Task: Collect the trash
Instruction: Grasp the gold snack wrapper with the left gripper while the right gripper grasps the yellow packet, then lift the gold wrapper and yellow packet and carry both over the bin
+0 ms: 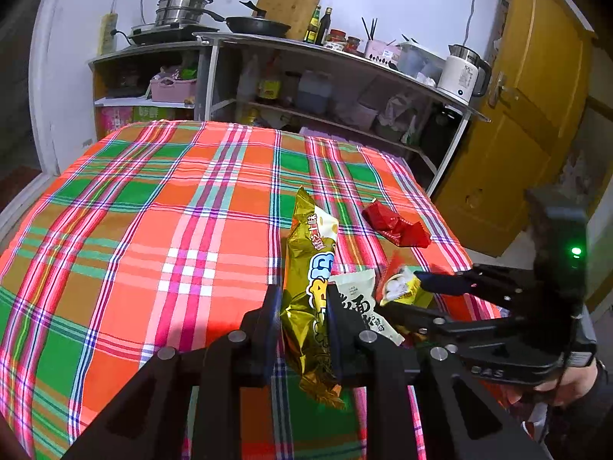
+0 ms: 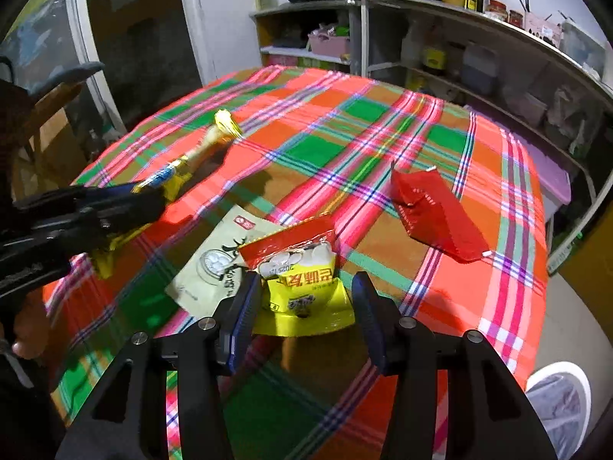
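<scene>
Left wrist: jaws pinch gold wrapper [image 1: 306,287], tilted downward over tablecloth [image 1: 153,230].

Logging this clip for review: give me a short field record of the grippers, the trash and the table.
left gripper: shut on gold wrapper, lifted off the cloth
right gripper: open, jaws either side of yellow packet, not pressing it
white packet: flat on the cloth, partly under yellow packet
red wrapper: on the cloth, apart, untouched
surface: plaid cloth
bin: white rim by the table edge, contents unclear
</scene>
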The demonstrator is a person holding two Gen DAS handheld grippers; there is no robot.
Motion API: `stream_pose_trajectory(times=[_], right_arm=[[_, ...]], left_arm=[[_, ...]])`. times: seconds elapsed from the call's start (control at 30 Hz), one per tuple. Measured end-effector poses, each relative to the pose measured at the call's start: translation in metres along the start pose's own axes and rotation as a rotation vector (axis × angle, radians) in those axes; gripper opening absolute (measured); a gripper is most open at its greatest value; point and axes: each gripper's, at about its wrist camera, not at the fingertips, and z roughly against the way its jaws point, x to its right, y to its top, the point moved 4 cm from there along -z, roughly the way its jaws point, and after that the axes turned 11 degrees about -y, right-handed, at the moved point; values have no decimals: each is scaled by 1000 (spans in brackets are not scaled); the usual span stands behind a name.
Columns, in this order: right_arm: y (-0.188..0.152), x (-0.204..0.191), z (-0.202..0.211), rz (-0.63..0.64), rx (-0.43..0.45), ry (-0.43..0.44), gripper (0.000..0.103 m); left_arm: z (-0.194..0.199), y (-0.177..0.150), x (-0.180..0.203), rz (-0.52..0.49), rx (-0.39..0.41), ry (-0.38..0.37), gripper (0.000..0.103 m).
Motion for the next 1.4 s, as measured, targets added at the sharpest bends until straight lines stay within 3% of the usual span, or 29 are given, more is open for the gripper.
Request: stream_pose_trajectory(times=[0.2, 0.23, 0.57, 1.4], right_arm=[[-2, 7, 3, -67, 10, 5, 42], [-3, 8, 5, -77, 14, -2, 29], [-23, 23, 45, -169, 69, -41, 28], [-94, 42, 175, -307, 211, -115, 28]], left_arm=[[2, 0, 2, -4, 6, -6, 23], [3, 0, 4, -6, 7, -8, 23], [17, -3, 31, -44, 25, -27, 23], [62, -40, 145, -158, 39, -152, 23]])
